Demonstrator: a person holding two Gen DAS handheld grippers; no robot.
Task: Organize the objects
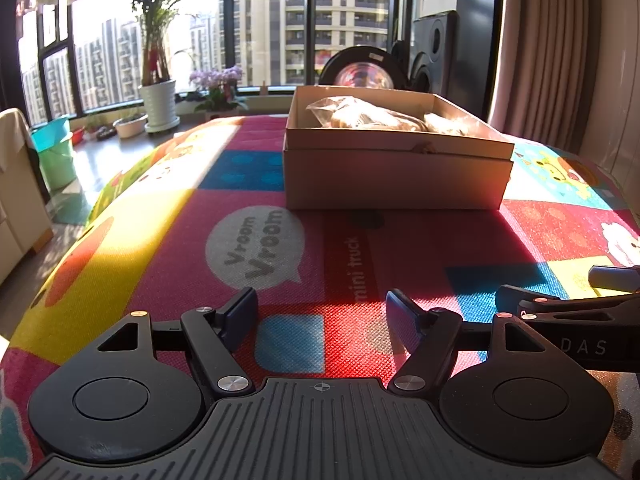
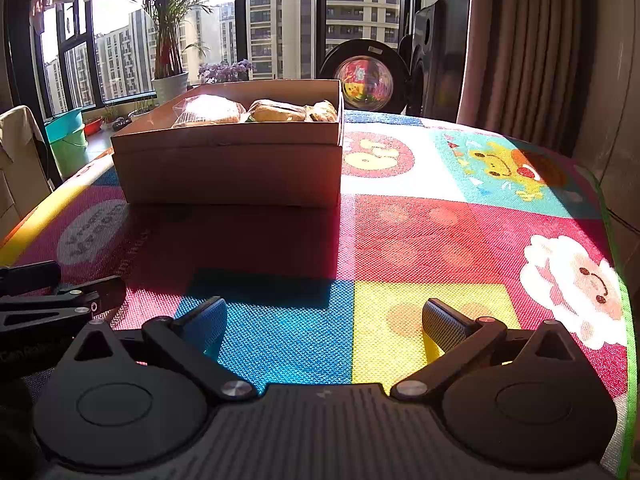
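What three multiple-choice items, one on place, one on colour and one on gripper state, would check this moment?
1. Where do the wrapped packets lie?
A. inside the cardboard box
B. on the play mat
C. between a gripper's fingers

2. What colour is the mat square under the left gripper?
A. red
B. green
C. white

3. How do the right gripper jaws stand?
A. shut on a packet
B. shut on nothing
C. open

Answers: 1 A, the packets show above the box rim. 2 A, red weave shows between the fingers. 3 C, the fingers stand apart over bare mat.
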